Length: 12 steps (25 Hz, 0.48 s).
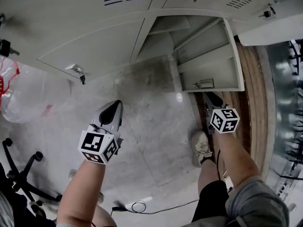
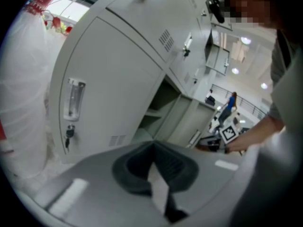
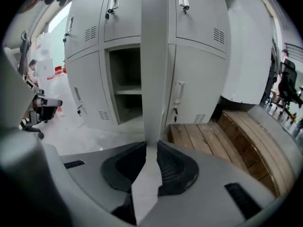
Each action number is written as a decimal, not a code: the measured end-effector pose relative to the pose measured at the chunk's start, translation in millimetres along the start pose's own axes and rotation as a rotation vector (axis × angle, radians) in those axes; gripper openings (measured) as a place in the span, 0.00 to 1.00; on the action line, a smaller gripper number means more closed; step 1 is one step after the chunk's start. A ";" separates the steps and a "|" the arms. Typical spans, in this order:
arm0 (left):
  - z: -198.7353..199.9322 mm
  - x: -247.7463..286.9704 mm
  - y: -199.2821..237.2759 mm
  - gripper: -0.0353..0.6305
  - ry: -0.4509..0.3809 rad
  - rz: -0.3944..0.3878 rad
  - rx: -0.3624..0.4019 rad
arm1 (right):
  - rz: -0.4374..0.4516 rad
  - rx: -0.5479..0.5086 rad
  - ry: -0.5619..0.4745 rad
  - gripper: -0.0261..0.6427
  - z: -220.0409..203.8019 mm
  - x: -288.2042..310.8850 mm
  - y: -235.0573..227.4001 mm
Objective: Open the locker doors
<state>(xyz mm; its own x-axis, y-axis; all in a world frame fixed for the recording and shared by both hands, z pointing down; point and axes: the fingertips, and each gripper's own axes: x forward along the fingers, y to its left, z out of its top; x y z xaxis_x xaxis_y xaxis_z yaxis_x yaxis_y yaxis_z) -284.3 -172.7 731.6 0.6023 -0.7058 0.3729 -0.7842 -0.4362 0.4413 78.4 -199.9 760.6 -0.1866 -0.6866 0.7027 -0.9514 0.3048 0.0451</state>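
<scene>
Head view looks down a bank of grey lockers (image 1: 71,4) onto a concrete floor (image 1: 151,126). One bottom-row locker door (image 1: 210,63) is swung wide open, showing its empty compartment (image 1: 158,44). The right tool (image 1: 209,96) sits right at that door's free edge, close to the latch plate, with its marker cube (image 1: 224,120) just below. The left tool (image 1: 115,107) hangs over bare floor, apart from the lockers, tips pointing toward the closed door (image 1: 90,48) next along, which has a key (image 1: 82,77) dangling from its lock. A clear plastic bag (image 1: 21,91) slumps at the floor's left edge and a black office chair base (image 1: 21,174) sits in the near-left corner. Wooden planks (image 1: 251,103) run along the right edge, and a pale shoe (image 1: 202,148) and a thin cable (image 1: 142,205) are on the near floor. Left gripper view: the left tool (image 2: 152,144) has its dark pads pressed together with nothing in them. Past it are the closed door (image 2: 109,89) with its key (image 2: 69,135), the compartment (image 2: 158,105), and the other tool's marker cube (image 2: 228,133) further off. Right gripper view: the right tool (image 3: 150,146) is pinching the locker door (image 3: 154,56), seen edge-on as a pale strip rising from between the pads, which sit against both its faces. Behind it is the compartment (image 3: 125,74), and the planks (image 3: 208,141) lie to the right.
</scene>
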 end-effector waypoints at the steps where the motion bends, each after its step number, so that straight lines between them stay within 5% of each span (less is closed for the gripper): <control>1: 0.0 0.7 -0.8 0.06 0.001 -0.002 0.002 | -0.025 -0.002 0.006 0.15 -2.0 -1.4 -11.3; 5: 1.1 2.7 0.5 0.06 0.000 -0.002 0.001 | -0.149 0.005 0.028 0.14 -6.5 -3.2 -61.6; 7: 0.9 3.3 0.8 0.06 0.000 -0.002 0.002 | -0.202 -0.007 0.040 0.05 -6.0 0.9 -79.3; 12: -0.8 5.2 -0.5 0.06 0.000 -0.004 -0.001 | -0.216 -0.014 0.027 0.05 -6.2 3.7 -80.8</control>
<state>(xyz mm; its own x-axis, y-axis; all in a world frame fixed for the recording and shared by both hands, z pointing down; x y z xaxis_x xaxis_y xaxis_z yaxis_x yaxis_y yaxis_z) -280.6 -175.7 733.9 0.6055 -0.7043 0.3707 -0.7816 -0.4384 0.4437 156.1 -223.0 764.0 0.0280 -0.7193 0.6942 -0.9649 0.1619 0.2067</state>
